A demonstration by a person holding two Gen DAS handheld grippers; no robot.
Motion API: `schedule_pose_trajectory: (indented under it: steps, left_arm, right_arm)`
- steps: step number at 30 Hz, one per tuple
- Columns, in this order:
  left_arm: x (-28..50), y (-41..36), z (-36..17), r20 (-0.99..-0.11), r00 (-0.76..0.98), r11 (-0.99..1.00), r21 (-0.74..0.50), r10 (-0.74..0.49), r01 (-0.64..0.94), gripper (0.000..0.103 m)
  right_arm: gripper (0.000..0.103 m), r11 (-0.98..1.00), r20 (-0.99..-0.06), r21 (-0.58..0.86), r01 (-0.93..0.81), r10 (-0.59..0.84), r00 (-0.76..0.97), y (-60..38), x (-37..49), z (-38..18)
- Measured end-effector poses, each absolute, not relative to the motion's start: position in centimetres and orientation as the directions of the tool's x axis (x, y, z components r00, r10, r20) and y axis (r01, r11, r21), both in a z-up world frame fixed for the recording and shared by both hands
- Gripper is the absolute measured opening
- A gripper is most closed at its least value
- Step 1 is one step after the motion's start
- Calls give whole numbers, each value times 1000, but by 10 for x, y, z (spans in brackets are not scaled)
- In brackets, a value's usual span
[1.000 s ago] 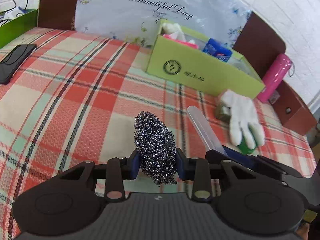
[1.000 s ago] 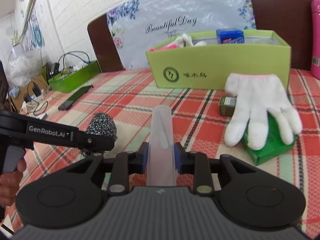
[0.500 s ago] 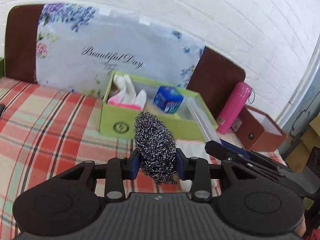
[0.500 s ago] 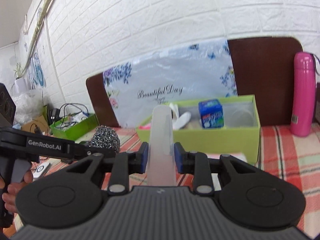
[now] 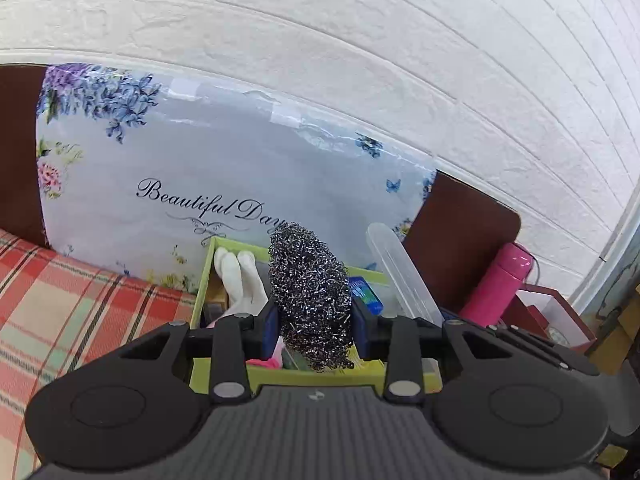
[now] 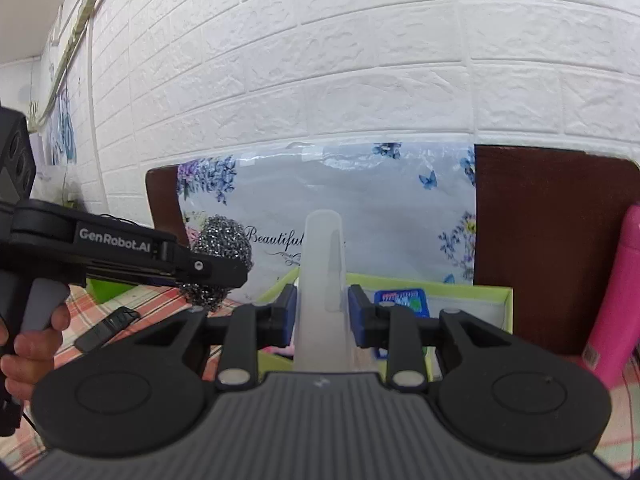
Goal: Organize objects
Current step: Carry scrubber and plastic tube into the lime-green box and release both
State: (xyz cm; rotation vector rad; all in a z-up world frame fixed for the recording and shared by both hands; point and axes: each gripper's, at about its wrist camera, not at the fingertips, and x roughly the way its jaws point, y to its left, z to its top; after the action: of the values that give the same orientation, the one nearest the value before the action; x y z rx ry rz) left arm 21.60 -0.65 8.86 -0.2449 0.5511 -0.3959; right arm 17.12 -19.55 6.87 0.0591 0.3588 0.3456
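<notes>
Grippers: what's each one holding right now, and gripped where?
Left gripper pinches the steel wool scrubber across its lower half. Right gripper clamps the translucent plastic case around its middle.

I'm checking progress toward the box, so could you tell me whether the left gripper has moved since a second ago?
Yes. The left gripper, holding the steel wool, has risen and advanced toward the green box, which now sits directly beneath its fingers.

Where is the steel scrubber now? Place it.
The steel scrubber is clamped in the left hand-held gripper, raised over the green box, left of the clear tube.
</notes>
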Motion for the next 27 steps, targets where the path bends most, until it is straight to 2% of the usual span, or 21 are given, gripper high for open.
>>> schedule_pose_trajectory:
  steps: [8,9,11,12,14,16,18,20,27]
  left_arm:
    - [259,-8,66,-501,771,913,-311,-393,263,39]
    - [263,-7,62,-499,773,914,-311,-391,261,41]
    - [270,-7,54,-492,781,917,-299,-385,263,57]
    - [272,-8,49,-501,776,919,-290,-382,265,72]
    - [275,-7,41,-519,773,928,-269,-365,257,75]
    - [275,-6,36,-531,770,934,-250,-352,255,75]
    - [276,-5,32,-547,768,941,-242,-333,236,75]
    - [276,-3,31,-557,760,940,-254,-335,228,75]
    - [261,-4,43,-548,770,943,-241,-328,231,75]
  right_arm:
    - [27,943,-402,113,-313,331,853,-192,227,42]
    - [27,943,-417,116,-312,331,847,-192,234,36]
    - [29,943,-452,114,-314,330,828,-190,246,23]
    - [43,944,-470,101,-314,323,821,-189,250,16]
    - [62,950,-491,50,-307,291,821,-185,250,5]
    - [70,949,-493,28,-313,286,822,-184,245,-3]
    - [85,951,-492,34,-306,283,823,-186,242,-7]
    - [93,956,-482,47,-290,276,831,-189,239,-6]
    - [102,960,-464,86,-265,274,843,-197,229,5]
